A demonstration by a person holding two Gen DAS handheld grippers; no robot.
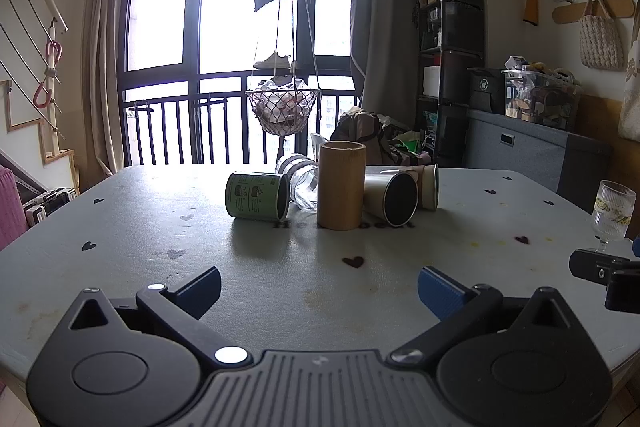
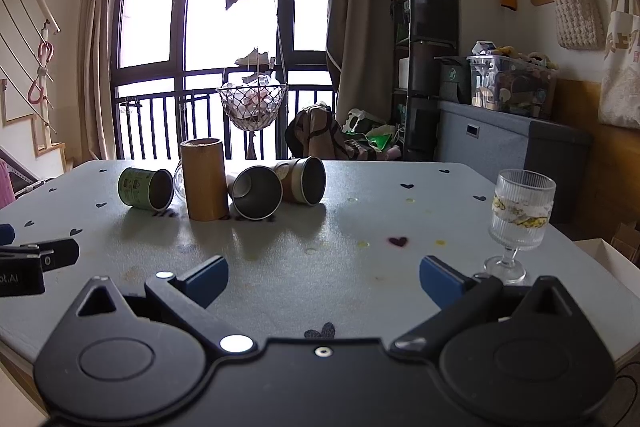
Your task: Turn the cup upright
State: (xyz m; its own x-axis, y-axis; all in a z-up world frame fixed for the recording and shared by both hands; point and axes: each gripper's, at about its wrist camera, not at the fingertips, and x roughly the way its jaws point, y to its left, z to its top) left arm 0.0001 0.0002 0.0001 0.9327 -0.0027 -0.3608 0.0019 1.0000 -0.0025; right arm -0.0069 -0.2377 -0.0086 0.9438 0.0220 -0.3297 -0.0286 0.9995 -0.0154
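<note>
Right wrist view: both grippers (left [image 1: 319,285], right [image 2: 324,277]) spread wide, holding nothing. Bamboo cup [image 2: 204,179] and glass [image 2: 520,215] stand; green cup [image 2: 145,188] and the others lie mid-table, unflipped.

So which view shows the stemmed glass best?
The right wrist view. There the stemmed glass stands whole and upright on the table, with bowl, stem and foot all visible. In the left wrist view the glass sits small at the right edge, its foot partly hidden behind the right gripper.
</note>
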